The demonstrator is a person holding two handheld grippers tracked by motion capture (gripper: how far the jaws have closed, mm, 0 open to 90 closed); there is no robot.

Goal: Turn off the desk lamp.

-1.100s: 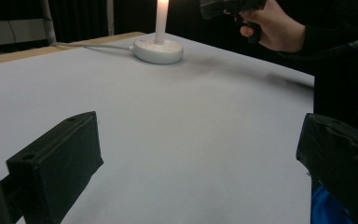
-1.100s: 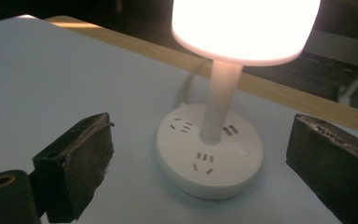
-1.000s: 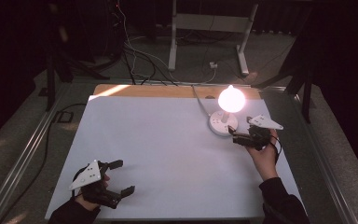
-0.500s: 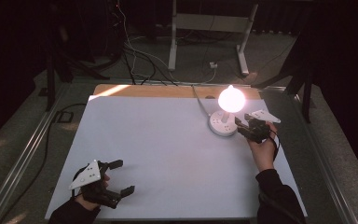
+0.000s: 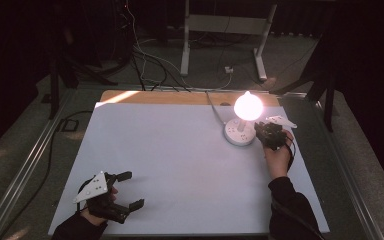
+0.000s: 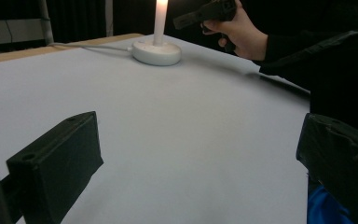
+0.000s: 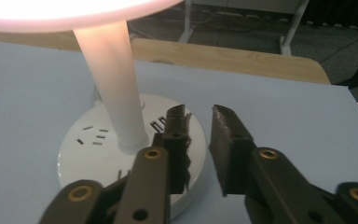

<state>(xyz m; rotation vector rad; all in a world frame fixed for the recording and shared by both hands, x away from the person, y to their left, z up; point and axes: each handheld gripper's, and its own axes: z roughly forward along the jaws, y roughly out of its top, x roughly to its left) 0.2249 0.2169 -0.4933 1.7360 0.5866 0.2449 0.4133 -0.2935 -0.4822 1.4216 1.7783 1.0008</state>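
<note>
R gripper (image 7: 198,122) jaws have just been closing to a narrow gap, nothing between them; tips hover over the near rim of the lit lamp's round base (image 7: 86,156) — upright stem (image 7: 114,88) just left of the fingers; L gripper (image 5: 125,190) spread wide, empty, well apart.

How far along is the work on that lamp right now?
Done: the lamp glows, and the right gripper sits at its white base. In hand: its jaws have just been closing, nothing between them. Remaining: no grip on the base yet; the left gripper rests open.
</note>
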